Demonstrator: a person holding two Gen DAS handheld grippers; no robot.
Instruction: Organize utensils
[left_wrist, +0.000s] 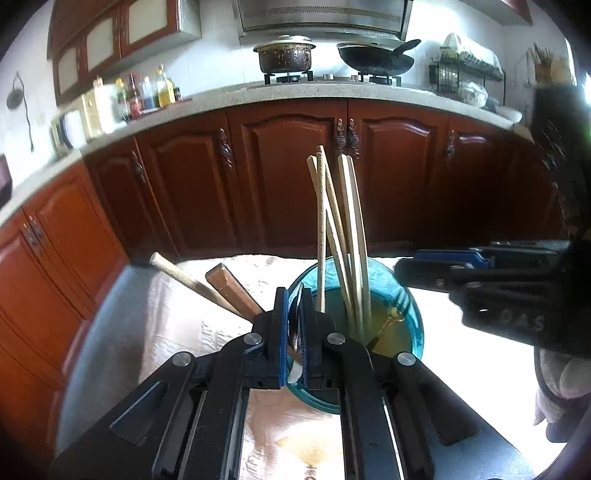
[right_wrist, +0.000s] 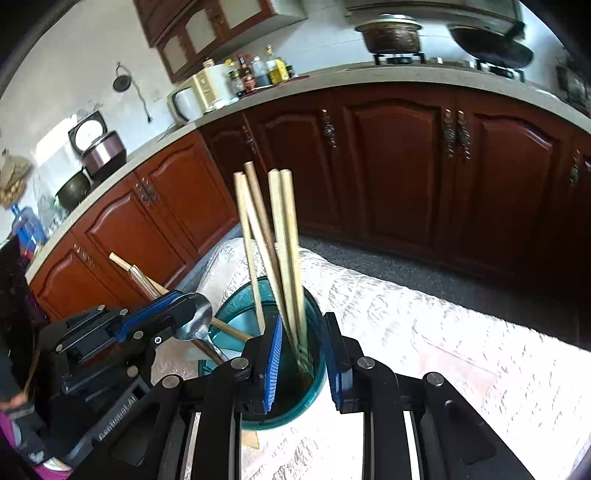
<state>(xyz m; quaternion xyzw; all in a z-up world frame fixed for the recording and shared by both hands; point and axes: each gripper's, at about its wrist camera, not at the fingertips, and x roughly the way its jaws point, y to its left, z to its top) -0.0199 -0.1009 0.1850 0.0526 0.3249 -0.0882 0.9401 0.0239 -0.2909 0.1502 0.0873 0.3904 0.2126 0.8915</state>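
A teal glass cup (left_wrist: 410, 317) (right_wrist: 236, 314) stands on the cloth-covered table. Several wooden chopsticks (left_wrist: 347, 221) (right_wrist: 284, 229) stand upright in it, and a golden utensil (left_wrist: 391, 318) lies low inside. My left gripper (left_wrist: 293, 317) (right_wrist: 186, 314) hangs over the cup's near rim, shut on a metal spoon (right_wrist: 197, 316) whose bowl sticks out past its fingertips. My right gripper (right_wrist: 304, 356) (left_wrist: 404, 267) is over the cup's mouth and open. The chopsticks' lower ends pass between its blue pads (right_wrist: 274, 360), slightly blurred, with a gap on the right side.
Two wooden handles (left_wrist: 207, 284) (right_wrist: 142, 278) slant up to the left beside the cup. A white patterned cloth (right_wrist: 406, 317) covers the table. Brown kitchen cabinets (left_wrist: 288, 177) and a counter with a stove, pots and bottles run behind. A gloved hand (left_wrist: 561, 380) holds the right gripper.
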